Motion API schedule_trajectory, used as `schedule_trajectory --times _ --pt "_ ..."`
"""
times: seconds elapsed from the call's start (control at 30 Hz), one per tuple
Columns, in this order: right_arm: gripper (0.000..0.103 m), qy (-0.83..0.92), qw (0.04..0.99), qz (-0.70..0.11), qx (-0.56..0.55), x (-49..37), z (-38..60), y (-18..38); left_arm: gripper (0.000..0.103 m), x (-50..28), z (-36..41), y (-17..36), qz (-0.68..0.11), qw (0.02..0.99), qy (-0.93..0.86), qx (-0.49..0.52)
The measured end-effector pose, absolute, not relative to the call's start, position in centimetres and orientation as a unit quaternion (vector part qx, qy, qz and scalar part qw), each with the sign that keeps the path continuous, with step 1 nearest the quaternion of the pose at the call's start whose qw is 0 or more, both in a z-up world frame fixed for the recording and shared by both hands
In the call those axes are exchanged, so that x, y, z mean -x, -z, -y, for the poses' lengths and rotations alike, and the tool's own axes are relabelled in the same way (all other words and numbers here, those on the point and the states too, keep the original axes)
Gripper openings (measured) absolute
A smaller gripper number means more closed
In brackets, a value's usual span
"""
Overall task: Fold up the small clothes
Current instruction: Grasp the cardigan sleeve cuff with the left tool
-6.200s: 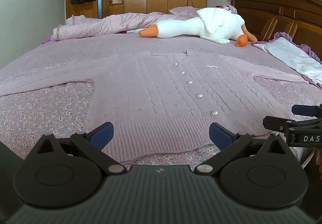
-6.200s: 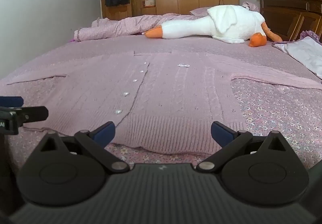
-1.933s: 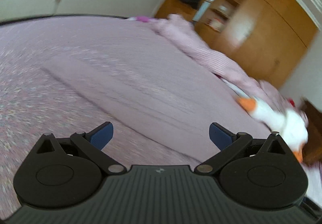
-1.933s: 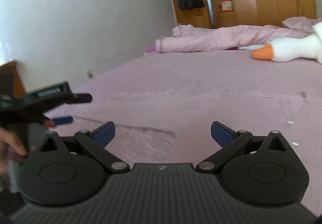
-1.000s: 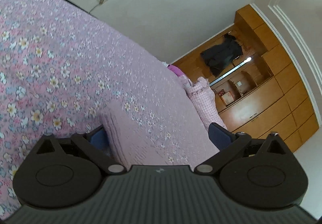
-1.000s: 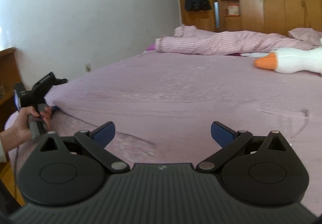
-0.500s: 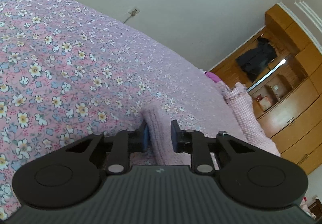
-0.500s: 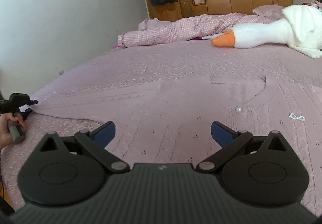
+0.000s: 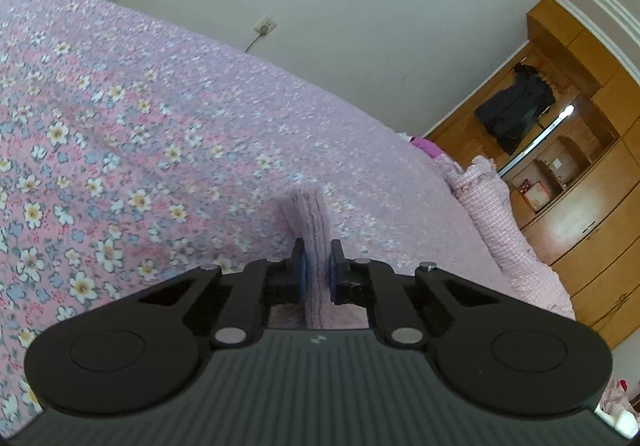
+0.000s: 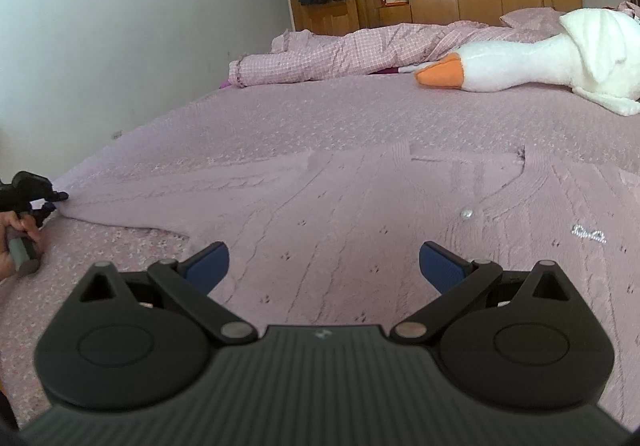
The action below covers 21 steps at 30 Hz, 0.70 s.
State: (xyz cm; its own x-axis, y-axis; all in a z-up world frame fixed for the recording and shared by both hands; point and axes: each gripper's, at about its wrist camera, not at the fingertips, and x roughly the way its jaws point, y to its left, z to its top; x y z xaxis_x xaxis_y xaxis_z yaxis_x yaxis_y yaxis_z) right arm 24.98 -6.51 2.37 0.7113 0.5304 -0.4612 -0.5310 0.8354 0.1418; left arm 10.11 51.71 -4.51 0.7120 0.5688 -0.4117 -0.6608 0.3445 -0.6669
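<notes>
The left hand-held gripper is pinched tight on the cuff of the pink cardigan. In the right view it shows small at the left edge, held by a hand at the sleeve's end. The cardigan lies flat on the bed, across the middle of the frame. The right hand-held gripper is wide open over the cardigan and holds nothing. A toy goose lies in the upper right.

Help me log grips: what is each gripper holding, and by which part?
The left gripper pinches the pink cardigan by its sleeve cuff. The right gripper is open, holding nothing.
</notes>
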Motion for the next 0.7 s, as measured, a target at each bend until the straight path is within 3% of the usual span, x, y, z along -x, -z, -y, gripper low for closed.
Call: schedule_trajectory --times 0.3,0.7 --pt "0.103 -0.282 0.929 -0.238 -0.008 -26.7 8.0 -3.1 0.009 -11.8 -49.0 0.3 -0.041 0.854 -0.35 0.382" --pt "0.103 -0.296 0.927 -0.23 -0.008 -26.7 11.1 -4.3 0.008 -19.0 -36.5 -5.2 -0.102 0.93 -0.243 0.255"
